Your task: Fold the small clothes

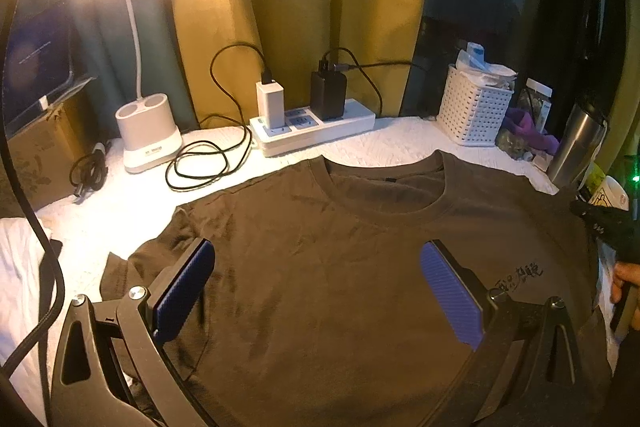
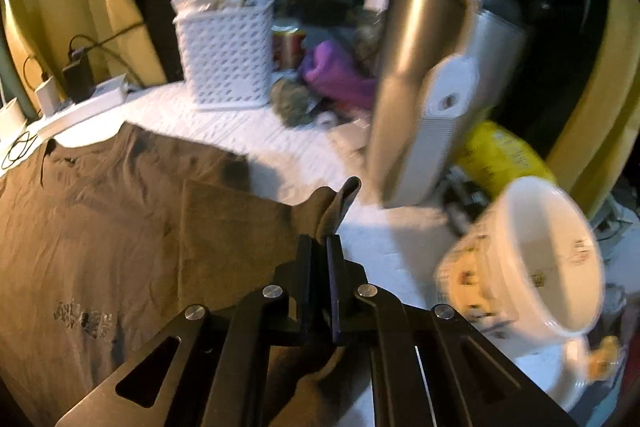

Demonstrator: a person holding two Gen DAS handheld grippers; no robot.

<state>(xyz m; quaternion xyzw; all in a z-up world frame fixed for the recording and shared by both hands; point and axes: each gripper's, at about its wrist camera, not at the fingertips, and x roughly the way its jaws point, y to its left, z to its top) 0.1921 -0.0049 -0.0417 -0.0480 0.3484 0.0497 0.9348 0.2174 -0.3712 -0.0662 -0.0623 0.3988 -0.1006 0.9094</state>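
Left wrist view: the left gripper [image 1: 316, 287] hangs above the chest of a brown T-shirt [image 1: 340, 267], its jaws spread wide with nothing between the blue pads [image 1: 184, 291]. The shirt lies flat, front up, on a white cloth [image 1: 392, 143], collar toward the back. Behind it stand a lit lamp [image 1: 148, 131], a power strip [image 1: 320, 127] with two chargers plugged in, a white basket [image 1: 472, 111] and a steel flask [image 1: 580, 143]. At the right edge a hand [image 1: 626, 279] shows, holding the dark body of the other tool.

Right wrist view: the right gripper [image 2: 322, 247] is clenched on the shirt's [image 2: 100, 227] sleeve [image 2: 328, 207], a fold of brown fabric sticking up between the pressed pads. The sleeve edge is lifted off the cloth [image 2: 280, 147] at the shirt's right side. Just beyond stand the flask [image 2: 424, 67], the basket [image 2: 228, 59] and a white mug [image 2: 532, 259], all blurred.
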